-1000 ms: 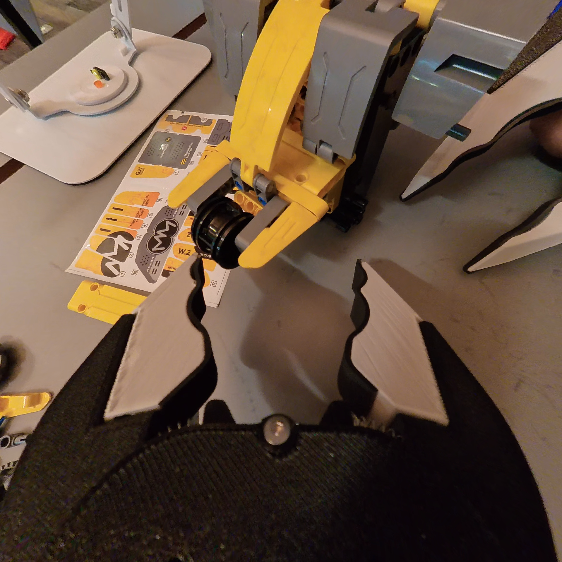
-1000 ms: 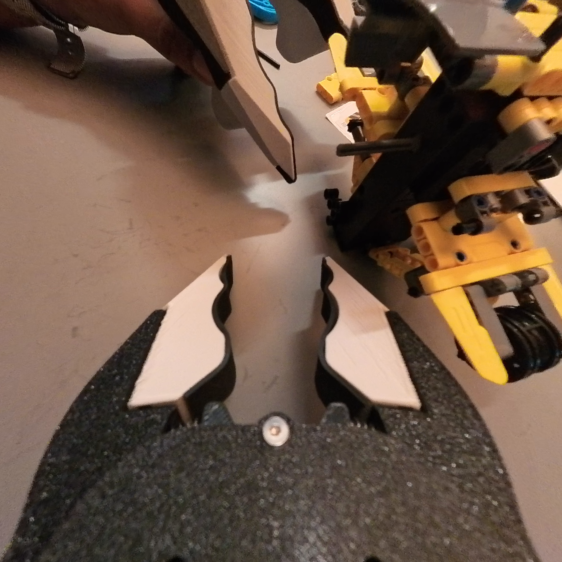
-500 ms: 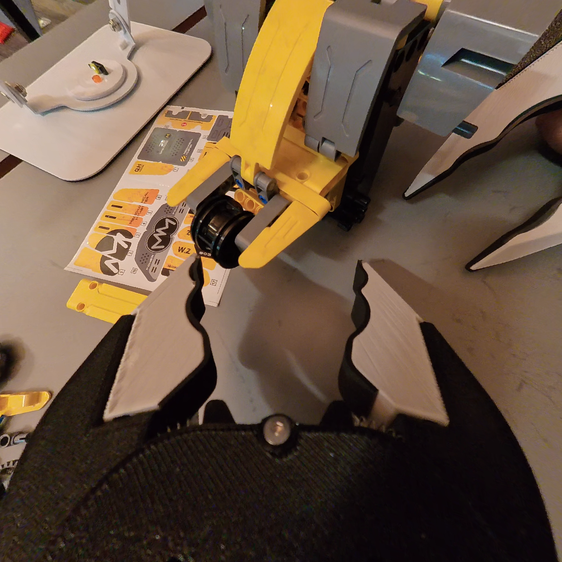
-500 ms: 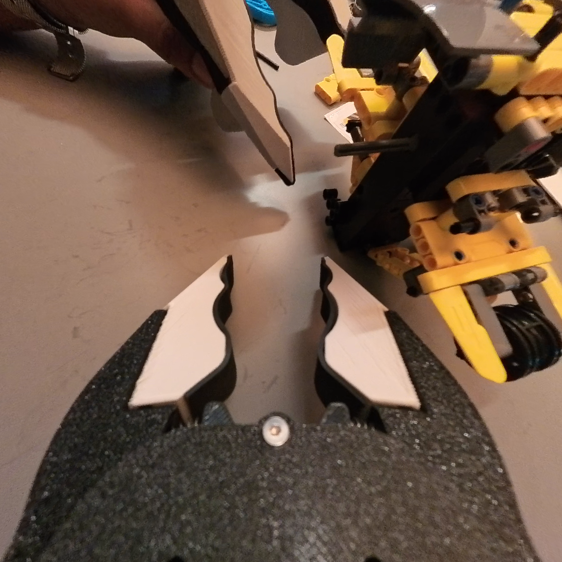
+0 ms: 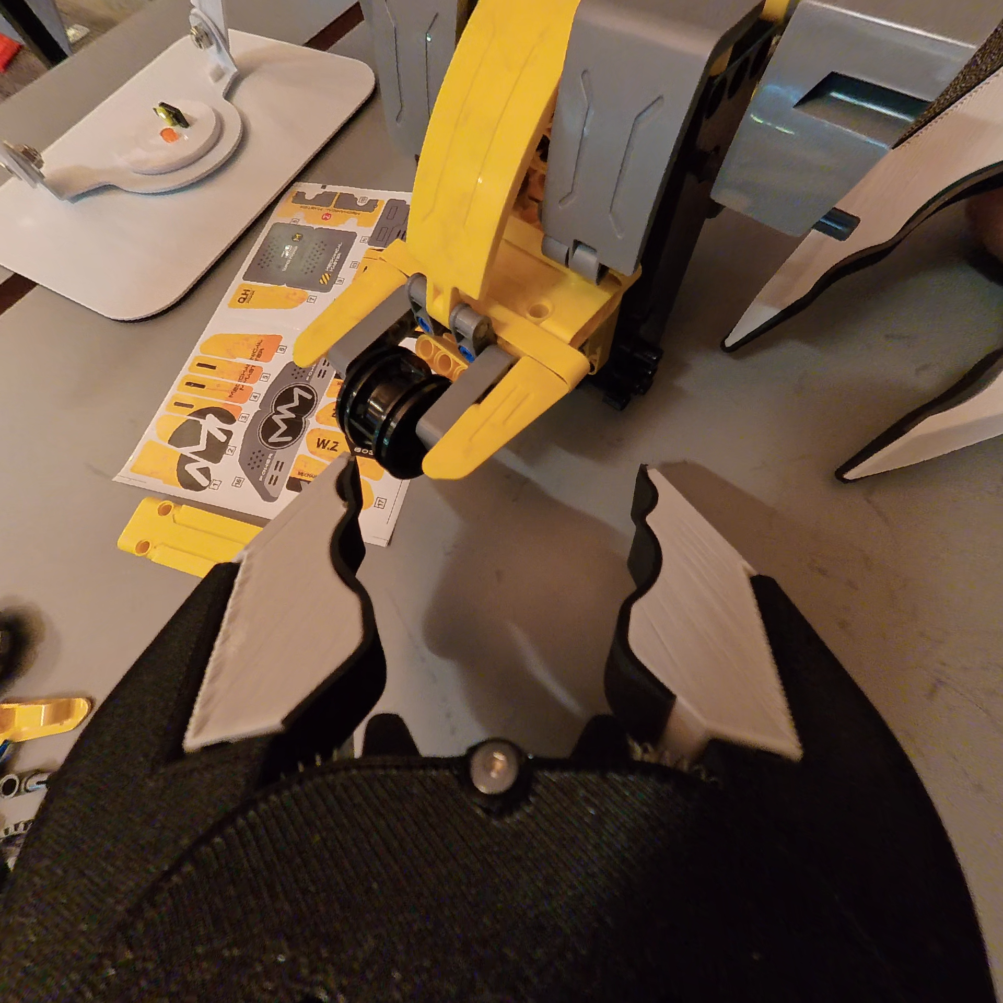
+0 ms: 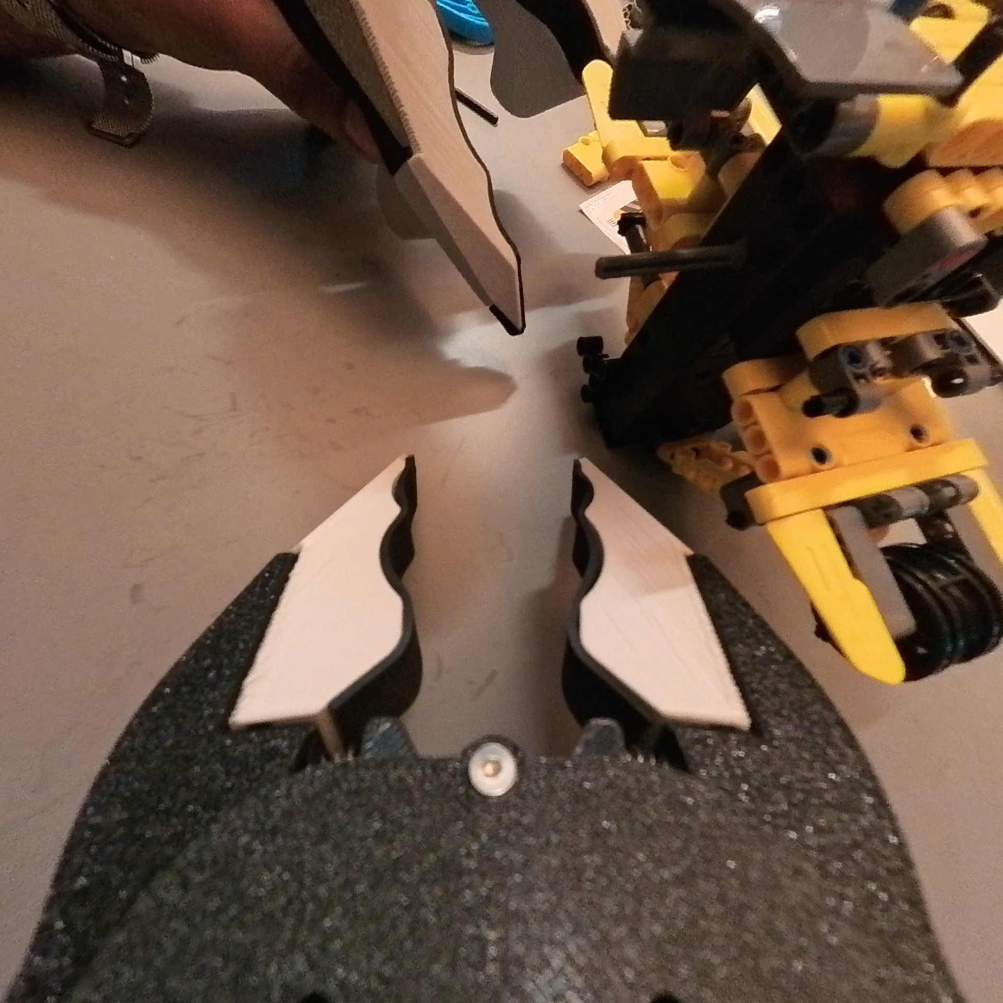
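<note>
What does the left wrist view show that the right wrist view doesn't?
Only the left wrist view shows the white base plate, the loose yellow brick panel and most of the sticker sheet. Only the right wrist view shows a blue piece and a person's hand. Both show the yellow toy-brick model, its black wheel, and both open hand-held grippers: left, right.

yellow-and-grey brick model (image 5: pixel 521 179) cut off at top, blue piece (image 6: pixel 461 24) cropped
</note>
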Tool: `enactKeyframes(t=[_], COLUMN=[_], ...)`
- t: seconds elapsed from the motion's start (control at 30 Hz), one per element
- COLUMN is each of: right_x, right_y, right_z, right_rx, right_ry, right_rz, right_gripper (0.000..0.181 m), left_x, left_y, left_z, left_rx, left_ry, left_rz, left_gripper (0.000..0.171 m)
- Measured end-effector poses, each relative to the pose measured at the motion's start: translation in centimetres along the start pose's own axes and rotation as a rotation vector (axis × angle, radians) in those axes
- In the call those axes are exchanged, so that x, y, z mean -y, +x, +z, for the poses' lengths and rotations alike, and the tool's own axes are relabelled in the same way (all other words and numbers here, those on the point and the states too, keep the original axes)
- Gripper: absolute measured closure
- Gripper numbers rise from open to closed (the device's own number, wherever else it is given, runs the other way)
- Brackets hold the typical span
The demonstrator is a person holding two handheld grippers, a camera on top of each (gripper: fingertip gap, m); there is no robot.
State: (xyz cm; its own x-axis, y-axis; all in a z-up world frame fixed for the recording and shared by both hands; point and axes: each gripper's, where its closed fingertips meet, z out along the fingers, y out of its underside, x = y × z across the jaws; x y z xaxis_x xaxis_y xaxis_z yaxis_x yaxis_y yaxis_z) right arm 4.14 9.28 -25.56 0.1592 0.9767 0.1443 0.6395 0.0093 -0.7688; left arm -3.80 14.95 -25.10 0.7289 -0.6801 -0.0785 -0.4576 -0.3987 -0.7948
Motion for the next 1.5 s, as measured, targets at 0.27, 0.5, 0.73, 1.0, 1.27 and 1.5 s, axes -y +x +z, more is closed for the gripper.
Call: enactKeyframes(t=[0.27,0.5,0.73,1.0,1.27,1.5], right_x=[-0.1,-0.2,2.1,4.3,3.9,3.9], right_y=[0.1,0.0,-3.3,-6.9,-7.1,-6.5], right_z=[0.0,0.1,-0.7,-2.0,-1.5,-1.3], right_rx=[0.006,-0.022,0.067,0.133,0.188,0.2], right_ry=[-0.004,-0.012,0.118,0.221,0.208,0.201], right_rz=[0.013,-0.025,-0.108,-0.17,-0.086,-0.035], right_gripper=[0.124,0.124,0.126,0.126,0.126,0.126], left_x=[0.1,0.8,0.5,-2.3,-12.9,-13.7], left_y=[-0.1,0.1,-3.0,-12.5,-9.6,-5.5], left_z=[-0.1,-0.9,-2.8,-15.8,-24.3,-20.6], left_rx=[-0.003,-0.058,0.09,0.639,0.668,0.501], left_ry=[0.006,0.067,0.028,-0.015,-0.217,-0.119], left_rz=[-0.014,-0.061,-0.001,-0.041,-0.271,-0.361], left_gripper=[0.073,0.089,0.106,0.133,0.145,0.138])
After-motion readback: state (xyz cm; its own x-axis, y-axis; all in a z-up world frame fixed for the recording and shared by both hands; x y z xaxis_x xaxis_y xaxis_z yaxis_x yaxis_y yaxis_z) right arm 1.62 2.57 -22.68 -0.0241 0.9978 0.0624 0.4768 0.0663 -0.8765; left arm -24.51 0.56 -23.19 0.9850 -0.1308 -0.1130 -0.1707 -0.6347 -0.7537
